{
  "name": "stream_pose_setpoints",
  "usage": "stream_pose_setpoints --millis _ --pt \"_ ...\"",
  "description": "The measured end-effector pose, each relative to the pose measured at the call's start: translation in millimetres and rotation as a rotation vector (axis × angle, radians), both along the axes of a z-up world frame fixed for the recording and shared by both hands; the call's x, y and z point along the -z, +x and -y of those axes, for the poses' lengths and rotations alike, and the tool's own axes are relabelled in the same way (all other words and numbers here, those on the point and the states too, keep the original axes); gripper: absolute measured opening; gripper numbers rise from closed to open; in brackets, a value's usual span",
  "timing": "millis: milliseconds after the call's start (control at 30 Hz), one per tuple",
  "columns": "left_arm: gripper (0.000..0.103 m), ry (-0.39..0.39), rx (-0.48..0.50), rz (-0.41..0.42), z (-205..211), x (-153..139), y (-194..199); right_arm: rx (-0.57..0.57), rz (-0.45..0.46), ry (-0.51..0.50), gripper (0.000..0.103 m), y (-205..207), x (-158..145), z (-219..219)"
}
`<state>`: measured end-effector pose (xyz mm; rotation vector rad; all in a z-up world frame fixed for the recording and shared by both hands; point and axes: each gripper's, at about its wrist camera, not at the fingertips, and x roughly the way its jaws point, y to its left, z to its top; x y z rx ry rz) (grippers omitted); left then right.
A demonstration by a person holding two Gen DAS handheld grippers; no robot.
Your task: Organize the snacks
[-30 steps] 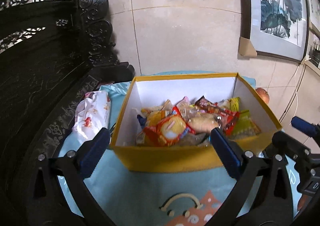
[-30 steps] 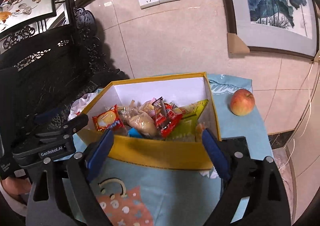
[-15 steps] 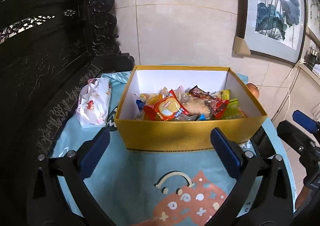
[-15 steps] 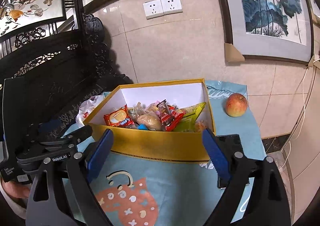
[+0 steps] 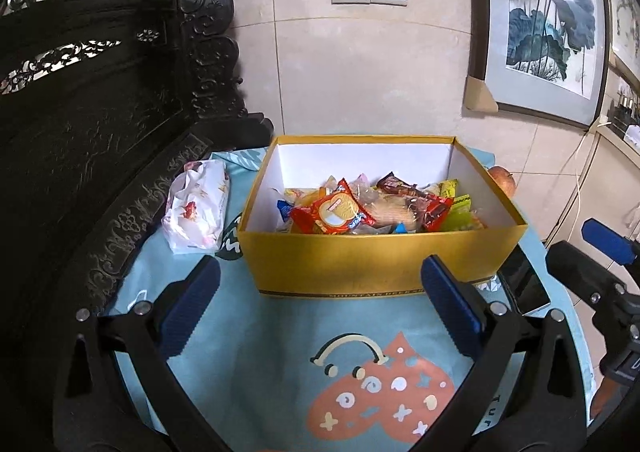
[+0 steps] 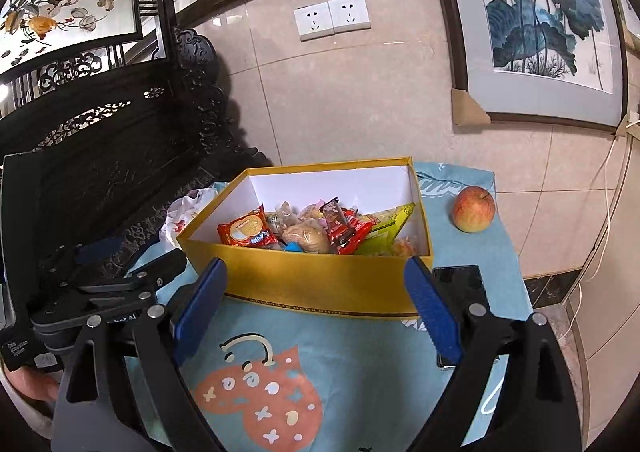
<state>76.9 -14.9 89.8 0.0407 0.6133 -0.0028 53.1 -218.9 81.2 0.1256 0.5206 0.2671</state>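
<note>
Both tools, the left tool (image 5: pixel 318 302) and right tool (image 6: pixel 316 306), had drawn back from the yellow box (image 5: pixel 372 264) of snacks (image 5: pixel 360 208), jaws apart and empty; organizing looked finished.

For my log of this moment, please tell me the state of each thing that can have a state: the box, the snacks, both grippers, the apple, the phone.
yellow box: open, no lid on it
snack packets: piled inside the box, sealed
left gripper: open, holds nothing
right gripper: open, holds nothing
apple: whole, on the cloth beside the box
phone: flat, screen dark
</note>
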Motion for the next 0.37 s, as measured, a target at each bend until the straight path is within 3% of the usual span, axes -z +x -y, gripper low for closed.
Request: stream_pose_setpoints --millis 367 --pt "0.101 -0.003 0.012 -0.009 2.3 6.4 -1.9 0.011 -0.008 0.006 0.096 -1.0 5.3 2.4"
